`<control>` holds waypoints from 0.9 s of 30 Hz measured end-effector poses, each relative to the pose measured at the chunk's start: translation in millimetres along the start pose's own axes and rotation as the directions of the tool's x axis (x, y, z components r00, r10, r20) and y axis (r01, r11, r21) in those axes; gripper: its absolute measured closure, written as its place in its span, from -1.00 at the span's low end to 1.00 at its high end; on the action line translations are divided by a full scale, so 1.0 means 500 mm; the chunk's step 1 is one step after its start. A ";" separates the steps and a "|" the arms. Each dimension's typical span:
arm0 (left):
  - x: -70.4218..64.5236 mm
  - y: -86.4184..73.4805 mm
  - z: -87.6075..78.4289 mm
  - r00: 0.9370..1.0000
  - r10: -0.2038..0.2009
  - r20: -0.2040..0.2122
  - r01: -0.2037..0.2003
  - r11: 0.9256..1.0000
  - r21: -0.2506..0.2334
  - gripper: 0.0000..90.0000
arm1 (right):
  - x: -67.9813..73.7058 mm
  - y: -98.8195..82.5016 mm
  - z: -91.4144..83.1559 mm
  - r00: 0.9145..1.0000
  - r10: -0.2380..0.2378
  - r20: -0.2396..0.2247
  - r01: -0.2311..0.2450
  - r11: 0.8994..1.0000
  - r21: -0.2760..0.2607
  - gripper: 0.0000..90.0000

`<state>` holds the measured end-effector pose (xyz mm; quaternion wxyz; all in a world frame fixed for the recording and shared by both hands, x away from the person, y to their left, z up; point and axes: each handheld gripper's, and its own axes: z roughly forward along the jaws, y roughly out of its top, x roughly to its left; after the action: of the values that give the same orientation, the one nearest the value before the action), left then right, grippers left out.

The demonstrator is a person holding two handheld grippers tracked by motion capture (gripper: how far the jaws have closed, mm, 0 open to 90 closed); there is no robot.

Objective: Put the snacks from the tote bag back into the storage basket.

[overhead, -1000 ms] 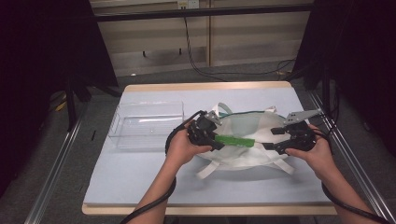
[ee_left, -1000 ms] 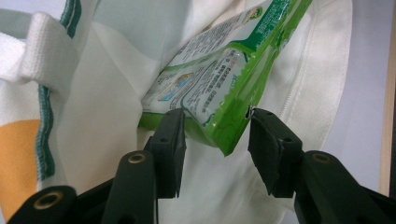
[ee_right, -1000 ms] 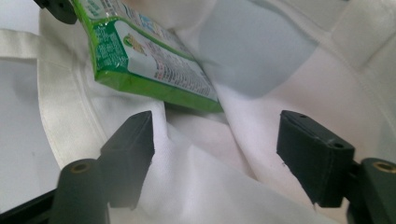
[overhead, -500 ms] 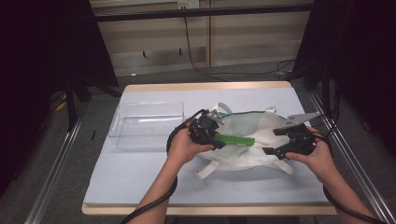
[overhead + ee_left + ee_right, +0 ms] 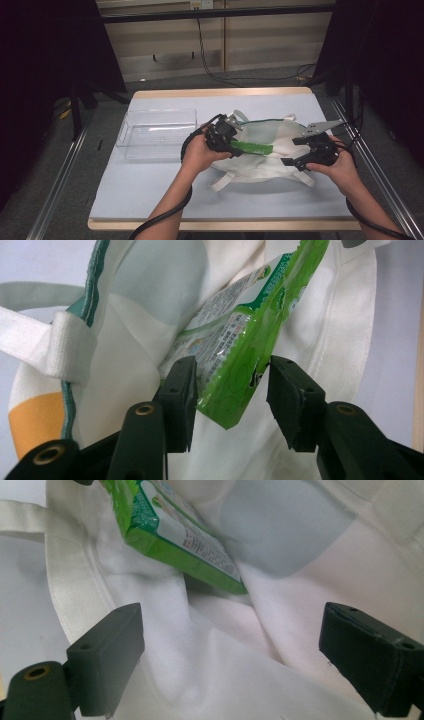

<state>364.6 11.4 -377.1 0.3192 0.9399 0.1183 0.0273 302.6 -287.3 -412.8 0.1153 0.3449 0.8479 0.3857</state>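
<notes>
A white tote bag (image 5: pixel 282 134) with a green-trimmed rim lies crumpled on the table. A green snack packet (image 5: pixel 253 147) sticks out level over the bag's mouth. My left gripper (image 5: pixel 235 145) is shut on its near end. In the left gripper view both jaws press the packet (image 5: pixel 240 340) above the bag's cloth (image 5: pixel 140 355). My right gripper (image 5: pixel 291 151) is at the bag's right side, and its jaws have just been opening. In the right gripper view they stand wide apart over loose white cloth (image 5: pixel 280 630), gripping nothing, with the packet's far end (image 5: pixel 175 535) ahead.
A clear plastic container (image 5: pixel 157 132) stands left of the bag on the pale blue table cover (image 5: pixel 150 200). The bag's white straps (image 5: pixel 225 180) trail toward the near edge. Metal rails run along both sides of the table.
My right gripper's jaws have spread wider and let go of the bag's cloth. The left gripper keeps the packet in nearly the same place.
</notes>
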 end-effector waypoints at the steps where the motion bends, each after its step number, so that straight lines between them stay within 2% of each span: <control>1: 0.000 0.002 0.002 1.000 -0.001 0.000 0.001 1.000 0.002 0.22 | 0.000 0.000 0.000 1.000 -0.001 -0.001 0.001 1.000 0.002 -0.77; 9: 0.001 0.024 0.017 0.999 0.038 -0.013 -0.038 0.999 0.017 0.21 | -0.002 -0.003 -0.002 1.000 -0.002 -0.010 0.002 1.000 0.000 -0.77; 10: 0.001 0.028 0.017 0.999 0.053 -0.013 -0.053 0.998 0.024 0.22 | -0.002 -0.002 -0.001 1.000 -0.001 -0.011 0.001 1.000 0.002 -0.77; 14: 0.001 0.042 0.018 0.998 0.058 -0.019 -0.058 0.998 0.019 0.24 | -0.002 -0.003 -0.002 1.000 -0.005 -0.011 0.005 1.000 -0.002 -0.77; 17: 0.000 0.051 0.017 0.997 0.080 -0.015 -0.080 0.997 0.004 0.40 | -0.002 -0.003 -0.002 1.000 -0.005 -0.012 0.005 1.000 -0.002 -0.77; 20: -0.002 0.060 0.017 0.996 0.093 -0.013 -0.093 0.996 0.017 0.49 | -0.003 -0.003 -0.003 1.000 -0.004 -0.021 0.004 1.000 -0.005 -0.76; 27: 0.003 0.071 0.013 0.995 0.098 -0.016 -0.098 0.994 0.040 0.54 | -0.003 -0.005 -0.007 1.000 -0.009 -0.023 0.009 1.000 -0.002 -0.75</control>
<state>374.2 -19.2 -360.6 0.2981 0.9503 0.0754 0.0490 300.8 -291.6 -412.6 0.1076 0.3367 0.8504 0.3897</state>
